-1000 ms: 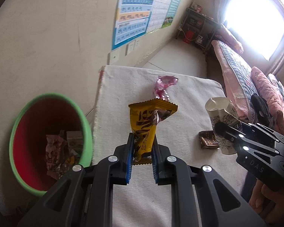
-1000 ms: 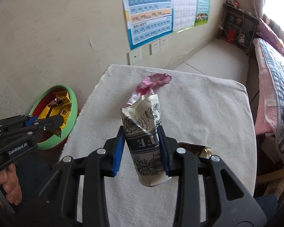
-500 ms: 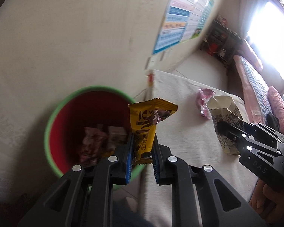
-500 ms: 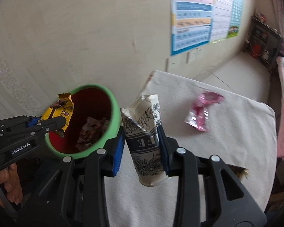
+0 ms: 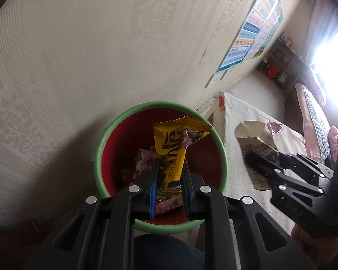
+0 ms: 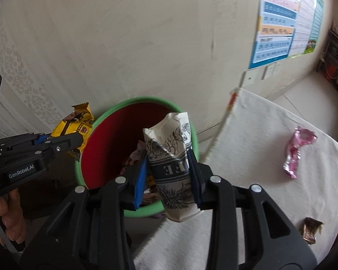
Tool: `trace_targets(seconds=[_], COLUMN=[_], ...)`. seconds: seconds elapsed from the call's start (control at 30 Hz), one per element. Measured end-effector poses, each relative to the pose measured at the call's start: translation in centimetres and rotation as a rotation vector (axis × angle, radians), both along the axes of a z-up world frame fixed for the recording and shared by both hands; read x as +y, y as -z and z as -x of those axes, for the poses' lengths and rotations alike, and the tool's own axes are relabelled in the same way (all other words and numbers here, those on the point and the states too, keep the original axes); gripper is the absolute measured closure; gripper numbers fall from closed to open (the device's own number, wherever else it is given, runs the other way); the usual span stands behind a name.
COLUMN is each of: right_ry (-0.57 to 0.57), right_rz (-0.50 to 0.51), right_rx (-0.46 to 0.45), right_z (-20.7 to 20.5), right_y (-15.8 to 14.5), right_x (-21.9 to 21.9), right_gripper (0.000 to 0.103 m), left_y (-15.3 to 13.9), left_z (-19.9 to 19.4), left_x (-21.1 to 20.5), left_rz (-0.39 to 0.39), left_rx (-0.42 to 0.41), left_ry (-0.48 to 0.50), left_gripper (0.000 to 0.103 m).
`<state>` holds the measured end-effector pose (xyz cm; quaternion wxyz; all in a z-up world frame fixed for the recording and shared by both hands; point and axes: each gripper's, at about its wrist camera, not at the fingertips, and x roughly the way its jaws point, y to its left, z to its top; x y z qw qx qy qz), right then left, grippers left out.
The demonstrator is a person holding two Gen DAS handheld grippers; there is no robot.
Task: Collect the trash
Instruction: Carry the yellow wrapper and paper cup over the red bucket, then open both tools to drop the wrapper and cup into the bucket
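My left gripper [image 5: 169, 168] is shut on a yellow snack wrapper [image 5: 173, 150], held upright over the green-rimmed red bin [image 5: 101, 148]. That wrapper [image 6: 78, 126] and the left gripper [image 6: 77, 140] also show at the bin's left edge in the right wrist view. My right gripper [image 6: 166, 171] is shut on a crumpled paper cup [image 6: 171, 171] with dark flower print, above the near right rim of the bin [image 6: 78, 173]. The cup [image 5: 256, 150] and the right gripper [image 5: 256, 162] appear to the right of the bin in the left wrist view. Several wrappers lie inside the bin.
A table with a white cloth [image 6: 259, 162] stands right of the bin; a pink wrapper [image 6: 297, 150] and a brown wrapper [image 6: 309, 229] lie on it. The wall [image 5: 101, 45] is close behind the bin. A bed [image 5: 315, 112] is beyond the table.
Both grippers have swung left from over the table to the bin, carrying the yellow wrapper and the paper cup. Both grips are unchanged.
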<state>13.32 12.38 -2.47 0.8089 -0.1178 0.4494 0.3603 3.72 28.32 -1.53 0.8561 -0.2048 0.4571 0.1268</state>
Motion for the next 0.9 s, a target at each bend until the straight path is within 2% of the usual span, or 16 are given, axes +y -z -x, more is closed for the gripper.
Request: trace_targets(seconds=[0.4,0.7,0.73,0.77,0.8,0.83,0.9], right_ry=[-0.046,-0.075,-0.077,-0.075,-0.071,-0.068,-0.058], right_rz=[0.049,0.061,0.06,0.059,0.059,0.058,0.064], right_rx=[0.057,0.068,0.069,0.066,0.063,0.064,0.054], right_z=[0.0,0.1,0.0,0.0,0.1,0.0,0.3], right_y=[3.2,3.5,3.5,3.4,3.4,3.5,3.8], right_x=[2.8,4.6,4.7,4.7,4.7,4.6,4.2], right_gripper=[0.07,0.069,0.067,0.063,0.05,0.037,0.02], left_y=[2.3,2.6,2.5,2.4,2.3,2.3,2.2], left_z=[-0.5,-1.2,-1.2,-1.3,-1.2,-1.1,-1.1], left_x=[2.6,3.5,3.6,3.7,3.8,3.9,3.8], left_rz=[0.068,0.08,0.081,0.084,0.087,0.087,0.083], left_rx=[0.005,-0.003,-0.005,-0.007,-0.011,-0.018,-0.025], left_ry=[-0.037,-0.052,-0.056,-0.06,-0.068,-0.076,-0.082], left_gripper=[0.086,0.085,0.081,0.069,0.052,0.043,0.035])
